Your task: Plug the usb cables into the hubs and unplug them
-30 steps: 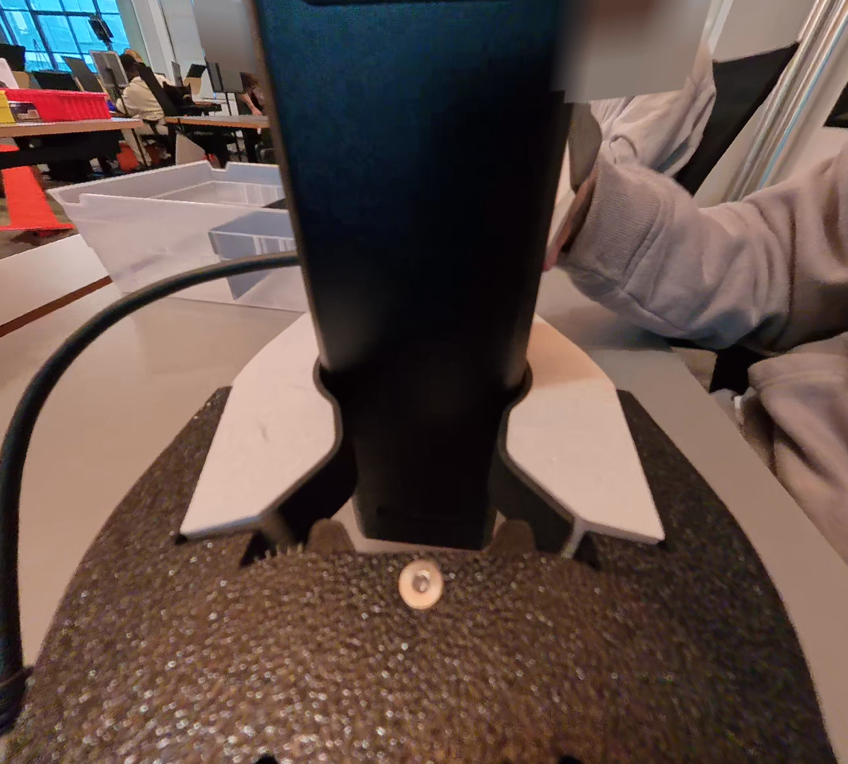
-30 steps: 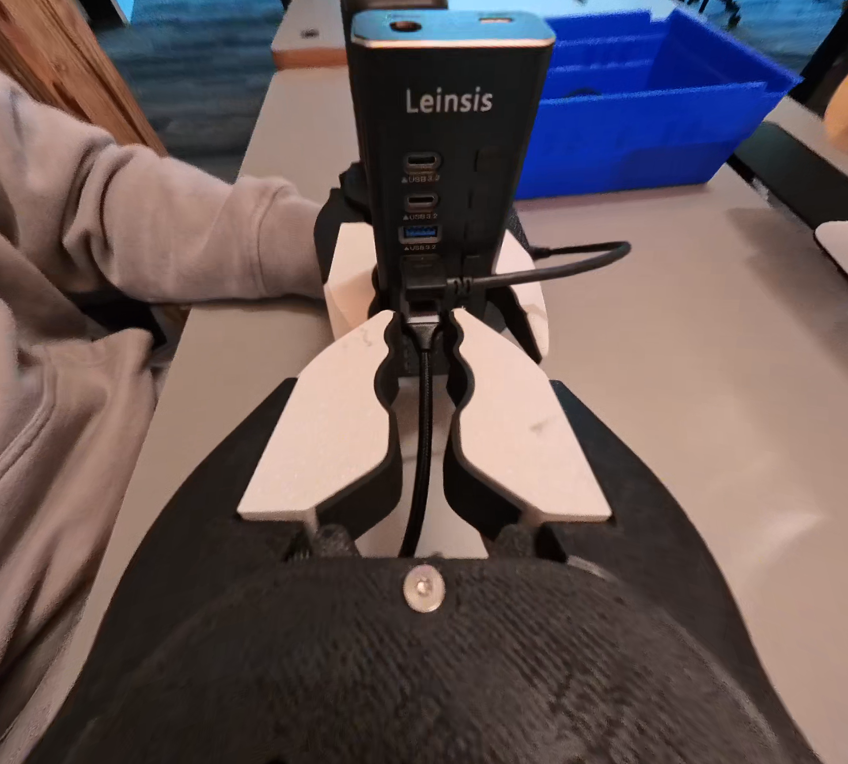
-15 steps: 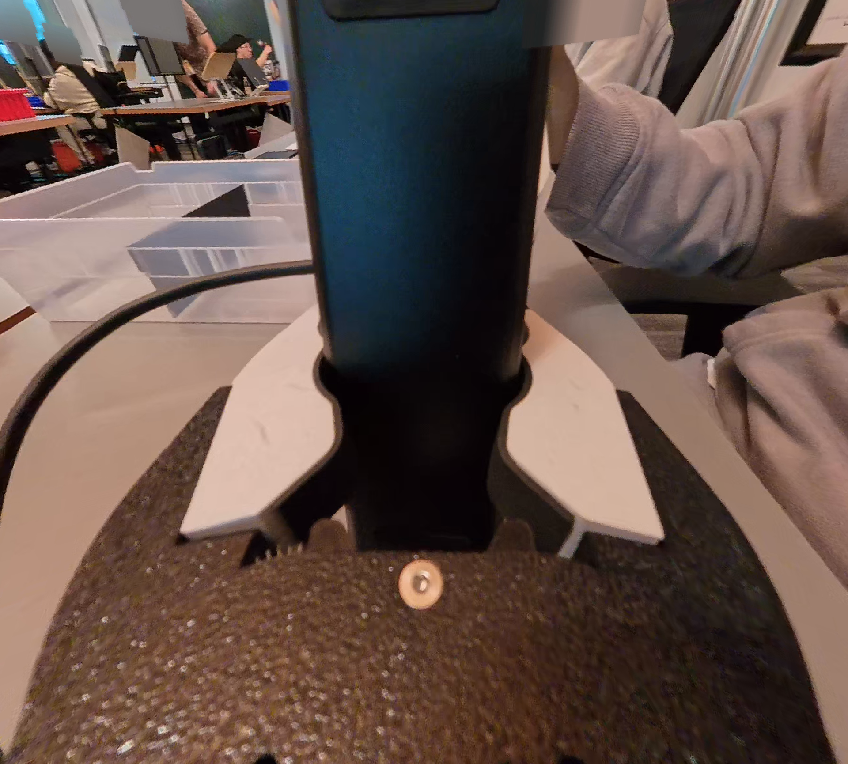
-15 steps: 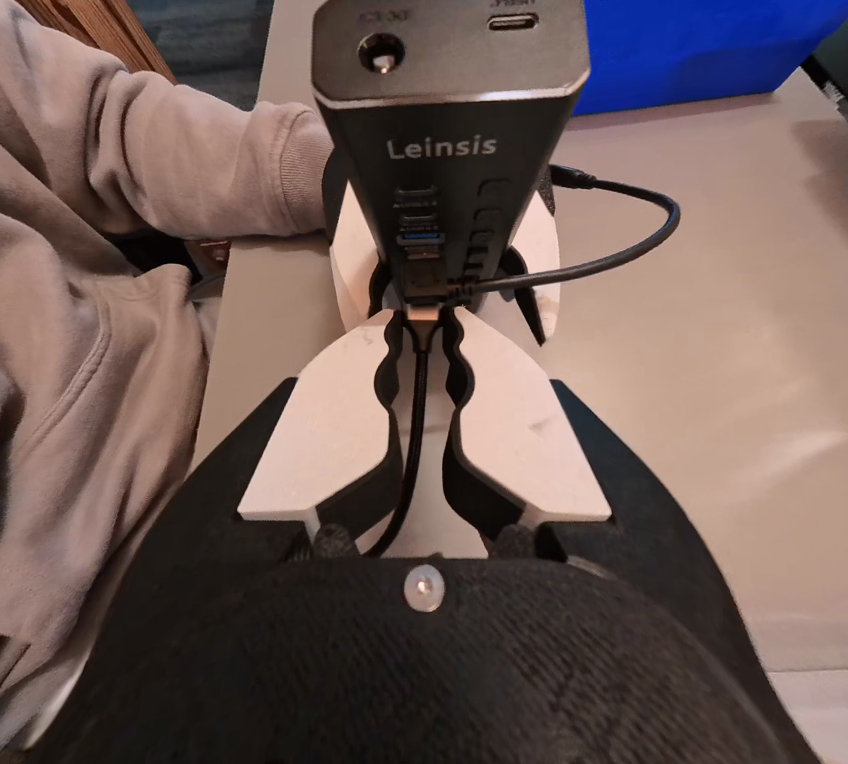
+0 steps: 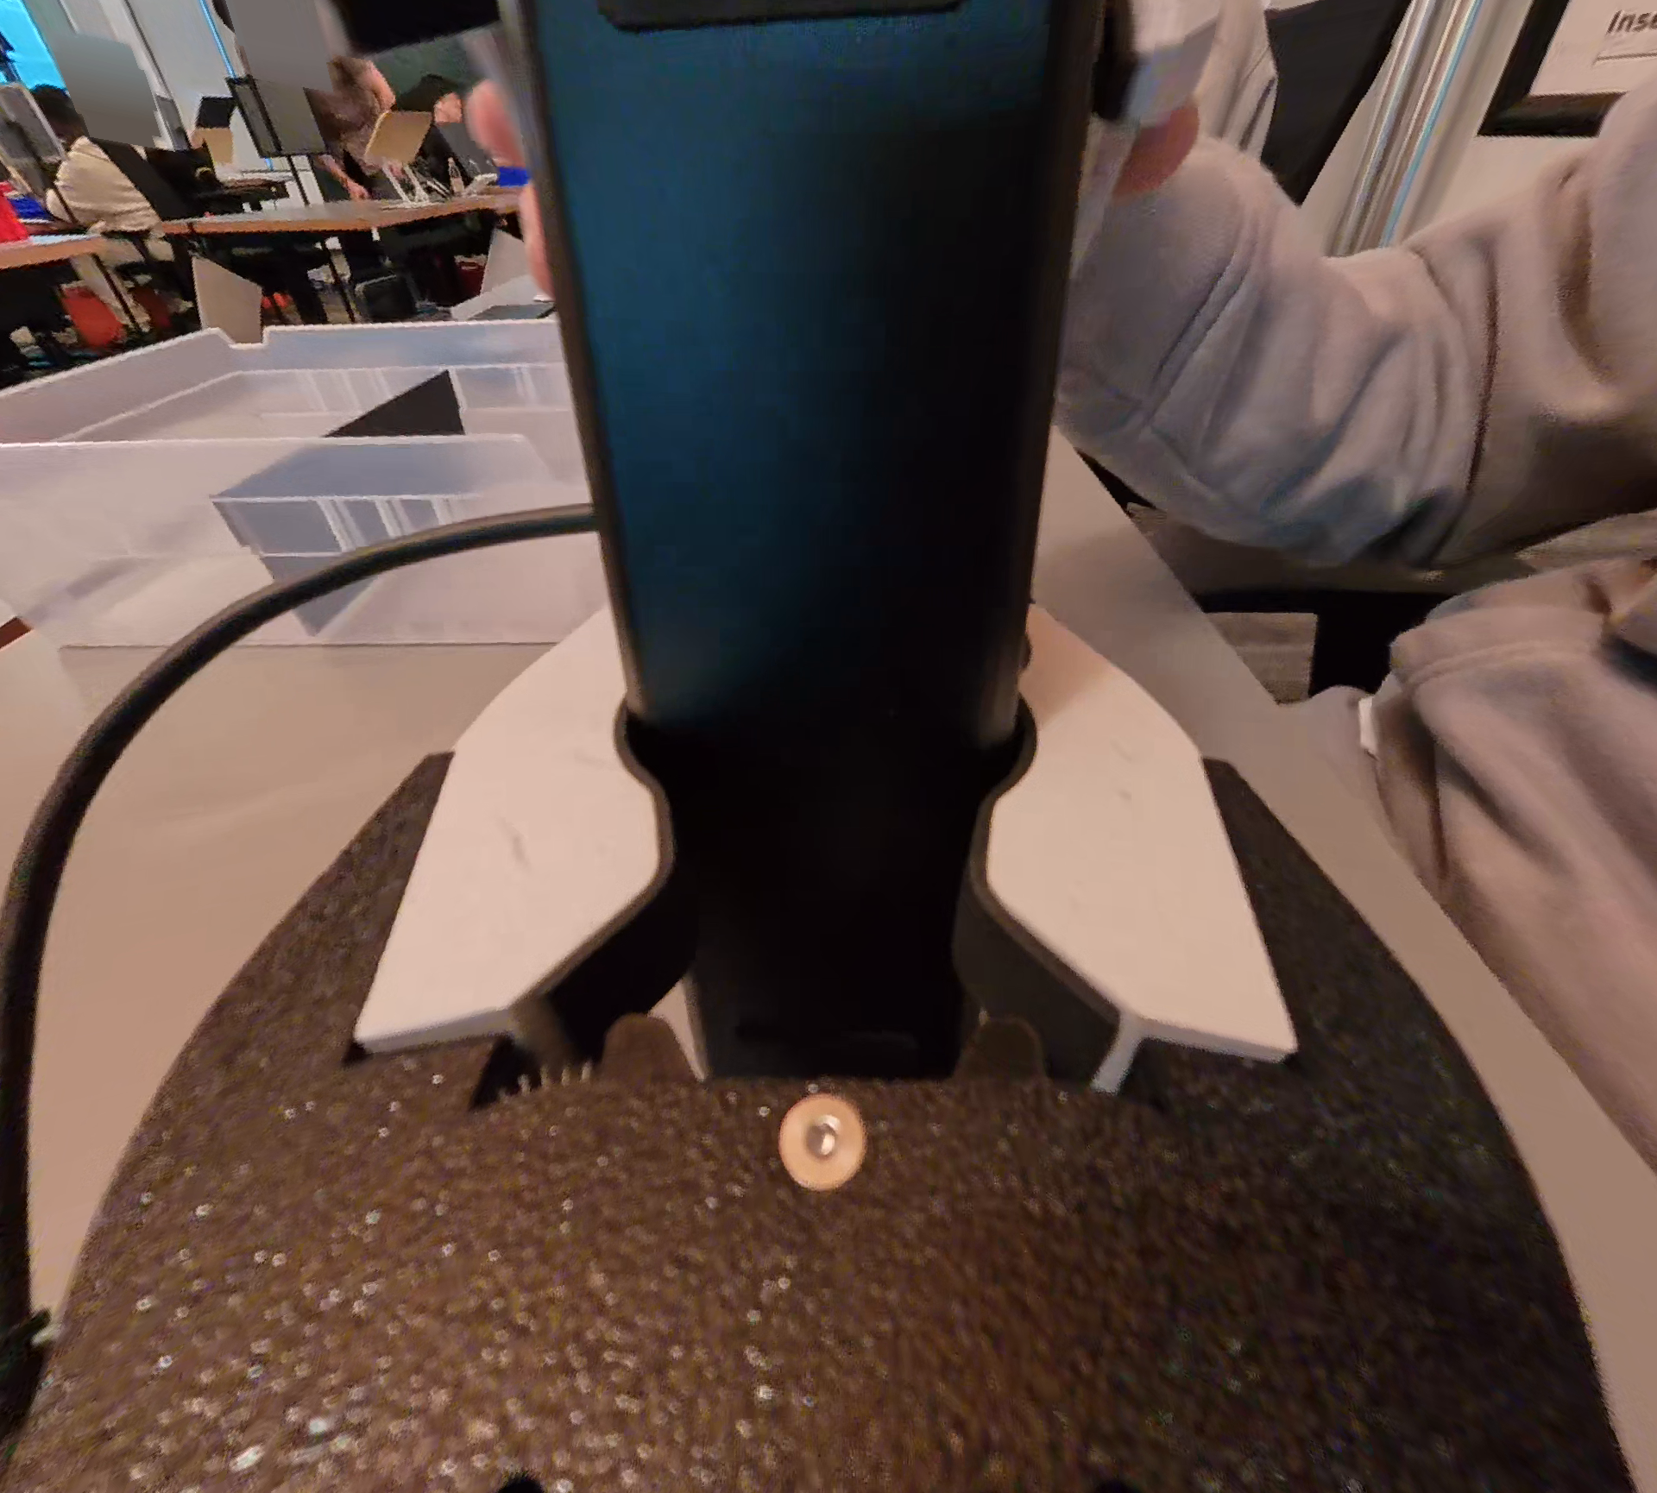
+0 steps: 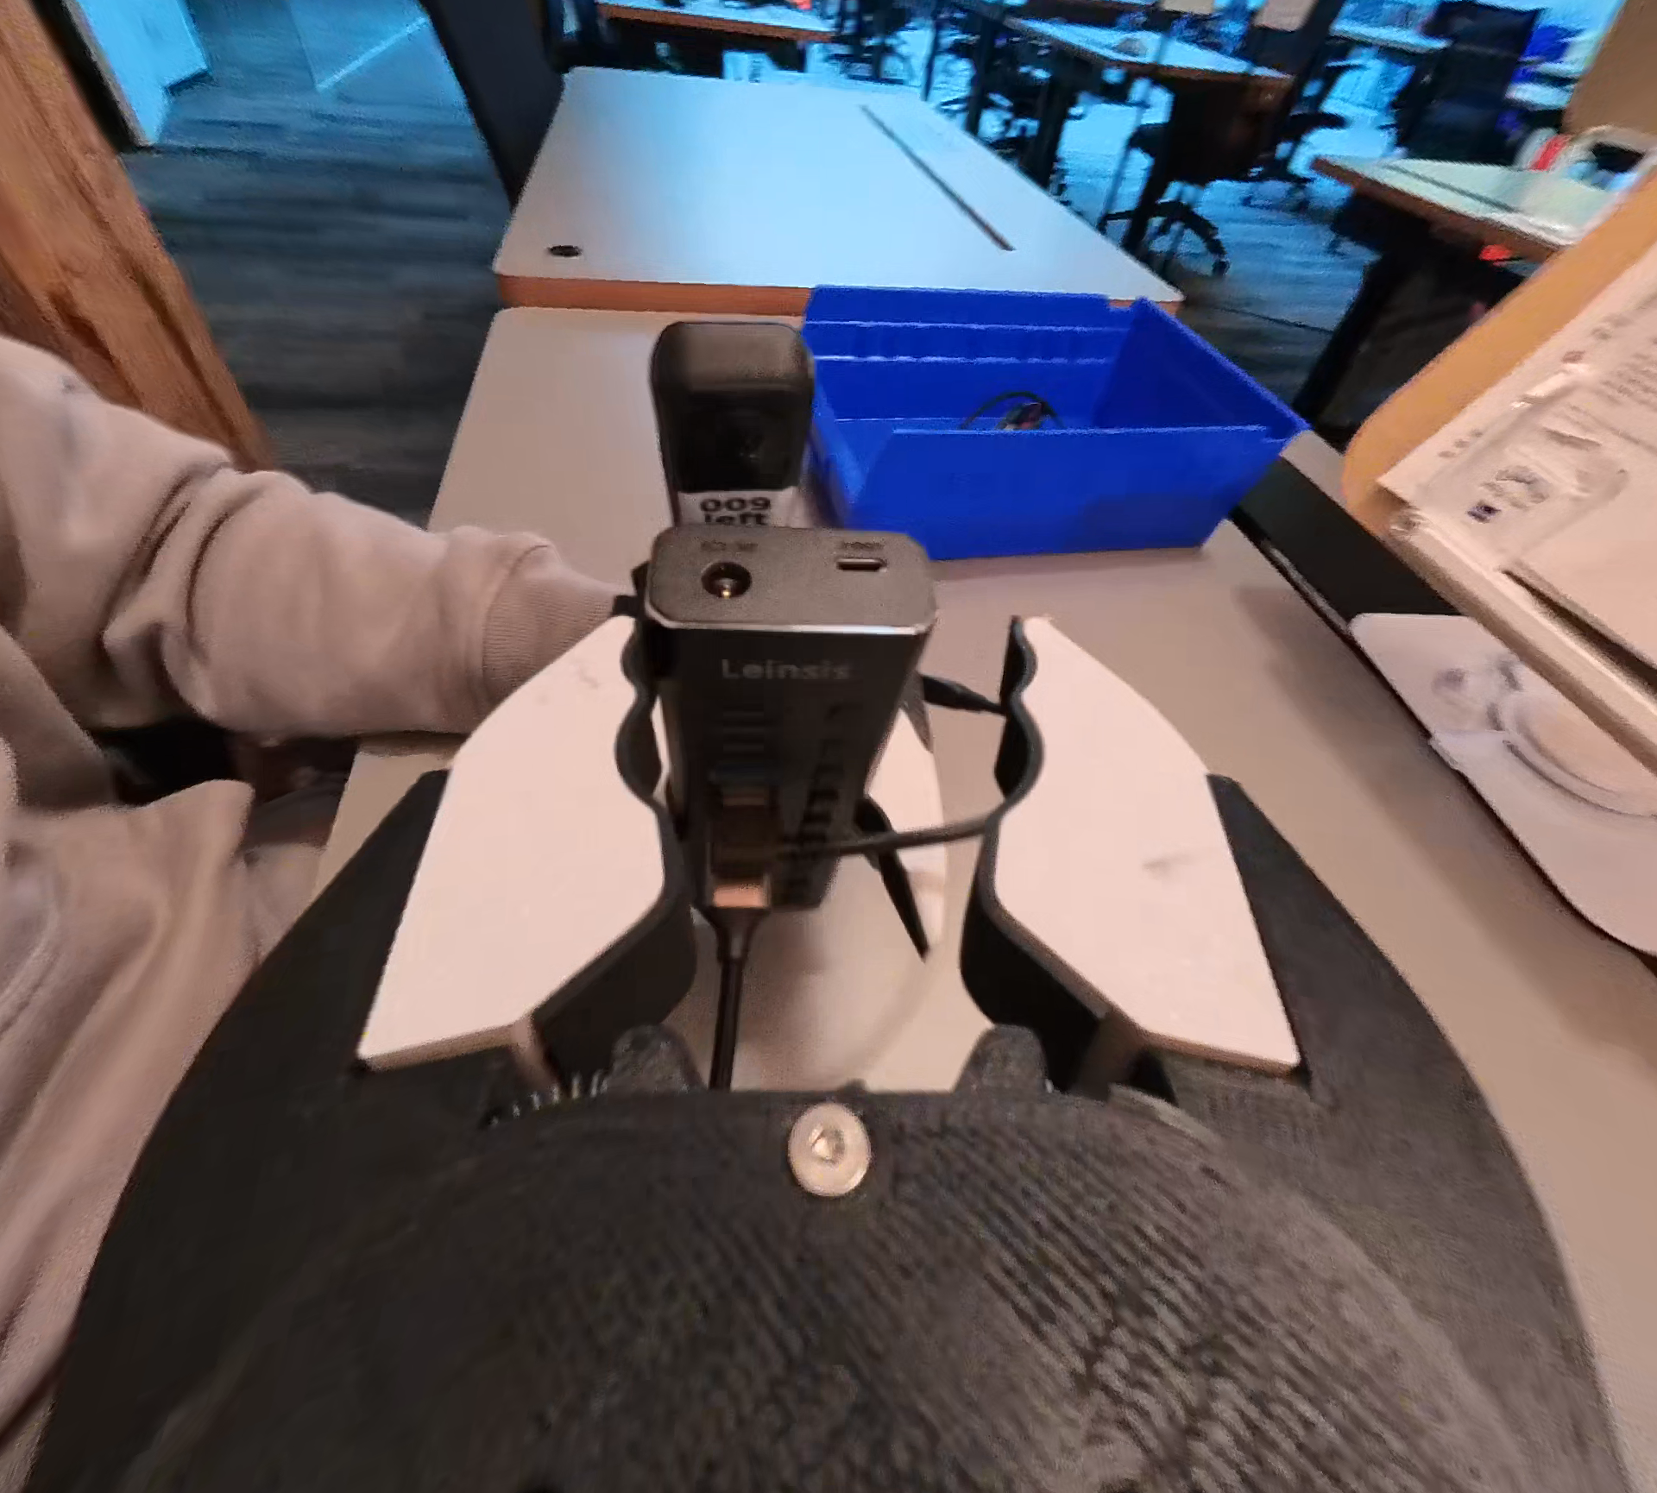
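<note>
The hub [image 6: 789, 697], a dark upright bar, is being held above the desk [image 6: 1166, 697] by the left gripper [image 5: 825, 697], whose jaws are being kept clamped on its lower body. In the left wrist view the back of the hub is filling the middle of the picture, and a black cable [image 5: 269, 607] is curving away to the left over the desk, in front of a clear plastic bin [image 5: 269, 464]. In the right wrist view the right gripper [image 6: 825, 733] is being held with its jaws spread wide apart, one on each side of the hub and touching nothing. A usb plug [image 6: 740, 867] is sitting in a lower port on the face of the hub, and its cable [image 6: 731, 1002] is hanging down between the open jaws; how fully the plug is seated cannot be told, since that part of the picture is blurred. A second thin cable [image 6: 897, 840] is crossing the hub toward the right. A blue bin [image 6: 1031, 464] is standing well behind on the desk. The plug-in step is judged to be finished, with the unplugging step coming next. For that move, the right jaws are to be closed on the plug body, not on the cable, and the pull is to be made straight along the port axis while the hub is being held steady by the left gripper.
</note>
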Available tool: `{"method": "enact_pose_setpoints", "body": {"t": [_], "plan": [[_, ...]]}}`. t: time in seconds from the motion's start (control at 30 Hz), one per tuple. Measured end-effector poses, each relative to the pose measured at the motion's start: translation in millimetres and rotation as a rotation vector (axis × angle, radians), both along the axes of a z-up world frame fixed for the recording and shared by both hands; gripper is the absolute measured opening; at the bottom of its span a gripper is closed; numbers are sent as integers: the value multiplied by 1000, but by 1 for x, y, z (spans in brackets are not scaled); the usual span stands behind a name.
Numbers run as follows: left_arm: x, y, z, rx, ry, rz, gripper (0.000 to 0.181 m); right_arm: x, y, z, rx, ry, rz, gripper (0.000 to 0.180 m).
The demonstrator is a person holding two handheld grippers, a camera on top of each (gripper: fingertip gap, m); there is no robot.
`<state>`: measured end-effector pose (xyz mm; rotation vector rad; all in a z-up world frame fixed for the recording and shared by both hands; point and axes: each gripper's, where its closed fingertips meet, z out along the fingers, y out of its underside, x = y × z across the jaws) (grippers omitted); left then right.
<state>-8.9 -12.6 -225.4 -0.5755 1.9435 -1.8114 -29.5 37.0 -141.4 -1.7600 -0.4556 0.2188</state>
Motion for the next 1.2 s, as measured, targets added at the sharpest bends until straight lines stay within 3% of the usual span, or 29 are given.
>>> {"method": "enact_pose_setpoints", "body": {"t": [0.07, 0.17, 0.37, 0.7, 0.83, 1.0, 1.13, 1.2], "plan": [[2, 0, -5, 23, 22, 9, 72, -14, 7, -5, -14, -14, 83, 59], [3, 5, -19, 110, 42, 41, 72, -21, 15, -16, -91, -83, 124, 59], [4, 7, -11, 75, 20, 71, 72, -22, 16, -19, -159, -114, 157, 58], [7, 13, -13, 116, 5, 103, 72, -26, 22, -24, -159, -131, 191, 58], [9, 22, -1, 60, -17, 145, 72, -8, 14, -14, -112, -119, 99, 58], [5, 28, 8, 9, -47, 138, 72, 12, -4, -45, -180, -21, 69, 52], [4, 22, 5, 33, -49, 122, 72, -3, -12, -58, -165, -39, 149, 20], [4, 22, 4, 35, -43, 125, 72, -3, -11, -61, -172, -41, 139, 16]]}}
